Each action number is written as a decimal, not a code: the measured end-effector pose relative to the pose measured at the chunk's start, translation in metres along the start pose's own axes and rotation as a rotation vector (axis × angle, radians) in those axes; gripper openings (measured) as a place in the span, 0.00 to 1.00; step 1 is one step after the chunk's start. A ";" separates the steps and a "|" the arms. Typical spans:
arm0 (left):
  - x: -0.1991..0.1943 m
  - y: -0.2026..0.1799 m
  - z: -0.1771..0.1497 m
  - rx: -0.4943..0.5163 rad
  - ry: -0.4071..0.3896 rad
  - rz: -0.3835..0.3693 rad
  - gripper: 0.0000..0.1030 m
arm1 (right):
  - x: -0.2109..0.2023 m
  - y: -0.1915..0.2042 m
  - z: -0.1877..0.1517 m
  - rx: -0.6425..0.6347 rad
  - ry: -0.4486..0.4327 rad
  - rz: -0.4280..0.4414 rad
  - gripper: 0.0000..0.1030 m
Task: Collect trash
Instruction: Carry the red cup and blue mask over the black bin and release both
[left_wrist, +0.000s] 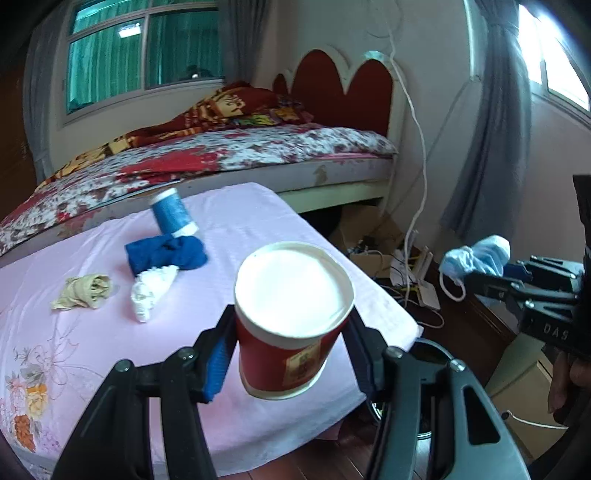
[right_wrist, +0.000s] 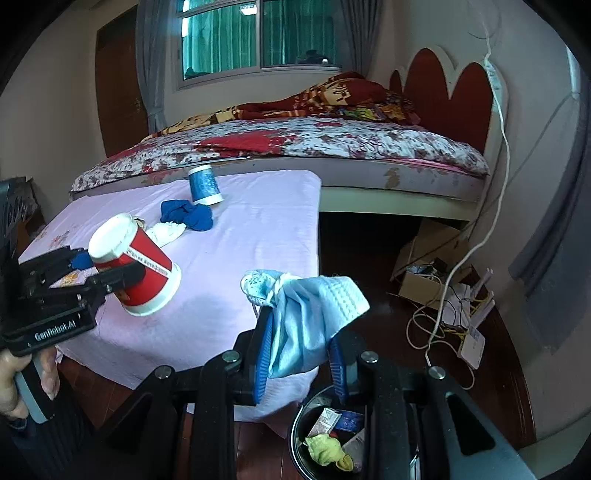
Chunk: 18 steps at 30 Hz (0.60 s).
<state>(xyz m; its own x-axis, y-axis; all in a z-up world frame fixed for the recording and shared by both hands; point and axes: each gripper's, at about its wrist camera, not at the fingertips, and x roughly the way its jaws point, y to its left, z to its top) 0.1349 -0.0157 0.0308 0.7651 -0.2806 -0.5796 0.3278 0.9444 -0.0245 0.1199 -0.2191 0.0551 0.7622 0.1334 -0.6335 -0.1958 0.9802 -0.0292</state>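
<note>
My left gripper (left_wrist: 291, 354) is shut on a red paper cup (left_wrist: 288, 332) with a white base, held tilted above the pink-covered table (left_wrist: 110, 369); the right wrist view shows that cup (right_wrist: 140, 266) in the left gripper (right_wrist: 107, 273) too. My right gripper (right_wrist: 301, 354) is shut on a crumpled light-blue face mask (right_wrist: 306, 317), just above a black trash bin (right_wrist: 299, 439) beside the table; the mask (left_wrist: 476, 258) also shows at the right of the left wrist view. On the table lie a blue cup (left_wrist: 173, 214), a blue cloth (left_wrist: 166, 254), a white wad (left_wrist: 151, 291) and a beige wad (left_wrist: 85, 291).
A bed (left_wrist: 221, 155) with a floral cover stands behind the table. The bin holds a yellow-green wad (right_wrist: 328, 450) and wrappers. On the floor to the right lie a cardboard box (right_wrist: 424, 280), white cables (right_wrist: 439, 314) and a router. A person's hand (right_wrist: 22, 380) grips the left handle.
</note>
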 end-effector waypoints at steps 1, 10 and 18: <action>0.001 -0.005 -0.001 0.006 0.004 -0.006 0.55 | -0.002 -0.004 -0.002 0.009 -0.001 0.000 0.29; 0.010 -0.045 -0.005 0.053 0.028 -0.050 0.55 | -0.016 -0.038 -0.019 0.067 -0.003 -0.024 0.29; 0.018 -0.080 -0.009 0.091 0.046 -0.101 0.55 | -0.023 -0.070 -0.039 0.114 0.019 -0.056 0.29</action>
<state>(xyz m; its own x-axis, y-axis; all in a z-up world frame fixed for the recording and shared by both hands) 0.1173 -0.0950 0.0149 0.7003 -0.3629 -0.6147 0.4522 0.8918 -0.0114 0.0919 -0.2968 0.0418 0.7580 0.0758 -0.6478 -0.0810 0.9965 0.0218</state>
